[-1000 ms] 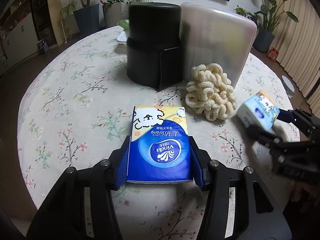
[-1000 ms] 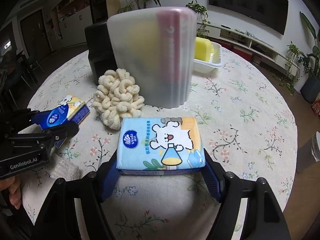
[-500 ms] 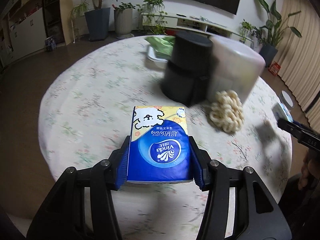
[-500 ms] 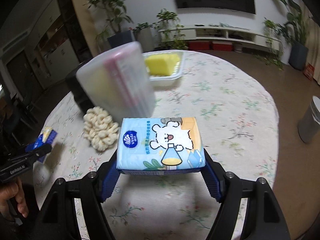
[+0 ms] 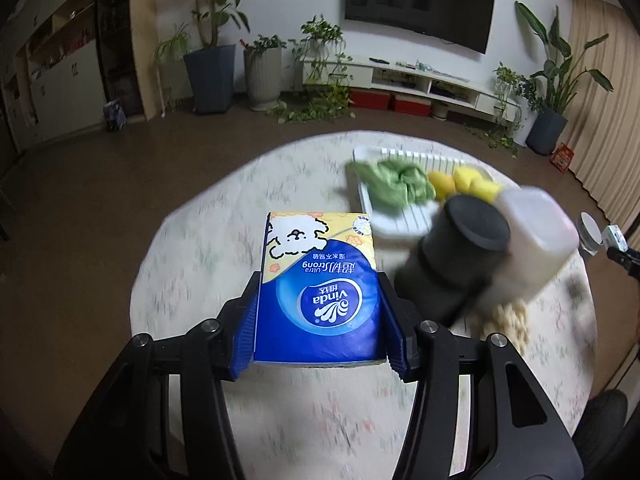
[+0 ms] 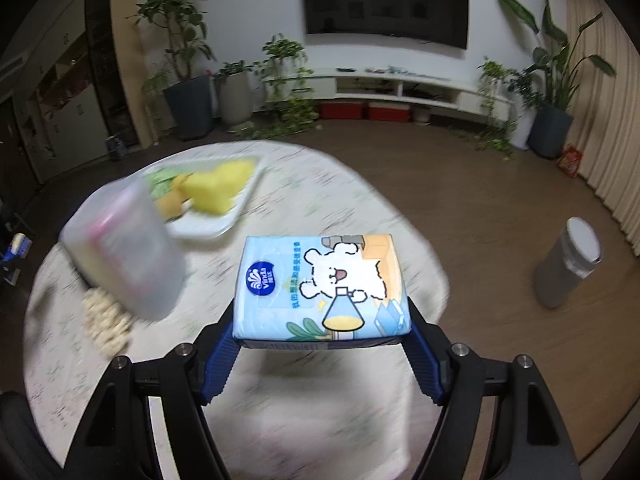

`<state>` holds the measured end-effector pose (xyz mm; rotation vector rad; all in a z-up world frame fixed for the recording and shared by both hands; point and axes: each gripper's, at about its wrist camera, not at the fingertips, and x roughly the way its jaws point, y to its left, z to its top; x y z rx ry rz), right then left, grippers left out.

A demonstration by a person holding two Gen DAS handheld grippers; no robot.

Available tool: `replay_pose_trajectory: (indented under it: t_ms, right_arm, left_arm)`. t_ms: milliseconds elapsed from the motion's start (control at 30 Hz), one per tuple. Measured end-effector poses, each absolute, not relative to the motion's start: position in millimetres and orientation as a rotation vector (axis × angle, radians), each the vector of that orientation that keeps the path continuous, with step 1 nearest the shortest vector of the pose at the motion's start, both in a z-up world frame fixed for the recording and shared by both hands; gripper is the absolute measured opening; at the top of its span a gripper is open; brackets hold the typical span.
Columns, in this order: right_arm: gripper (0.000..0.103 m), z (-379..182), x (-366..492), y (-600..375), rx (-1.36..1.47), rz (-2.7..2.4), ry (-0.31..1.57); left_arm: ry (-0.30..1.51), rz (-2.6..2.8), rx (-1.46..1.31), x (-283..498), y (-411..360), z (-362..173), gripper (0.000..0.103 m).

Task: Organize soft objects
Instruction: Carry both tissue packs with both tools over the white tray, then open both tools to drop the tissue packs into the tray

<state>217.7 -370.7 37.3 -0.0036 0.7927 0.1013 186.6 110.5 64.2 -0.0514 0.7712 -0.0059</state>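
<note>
Left claw [image 5: 320,320]: ribbed blue pads clamp a glossy dark-blue rectangular tissue pack [image 5: 318,284]. Right claw [image 6: 320,340] grips a pale-blue soft pack [image 6: 322,286]. Both packs sit above the floral-clothed tabletop [image 5: 200,264].

Round table [image 5: 200,248] under floral cloth. Black cylinder [image 5: 460,256] touching frosted plastic container [image 5: 536,240]. Wall television [image 6: 386,2], potted plants [image 6: 188,80], grey bin [image 6: 568,268] on floor.

Dark blue and yellow tissue pack [image 5: 316,292], pale blue tissue pack [image 6: 322,286], floral white tablecloth [image 5: 200,264].
</note>
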Motion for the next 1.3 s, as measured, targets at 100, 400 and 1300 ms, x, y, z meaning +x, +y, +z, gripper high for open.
replay_pose_trajectory:
  t_ms: [100, 400, 1300]
  right_arm:
    - [0.076, 44.8, 245.2, -389.9, -0.001, 0.068, 0.800]
    - [0.076, 65.9, 325.2, -403.2, -0.050, 0.021, 0.800]
    - [0.076, 35.3, 472.4, -178.0, -0.430, 0.523, 0.906]
  left_arm:
    - [0.770, -0.013, -0.006, 213.8, 108.1, 71.7, 0.050]
    - [0.775, -0.052, 0.083, 281.8, 97.7, 80.5, 0.050]
    - [0.941, -0.527, 0.452, 414.2, -33.2, 28.7, 0.050]
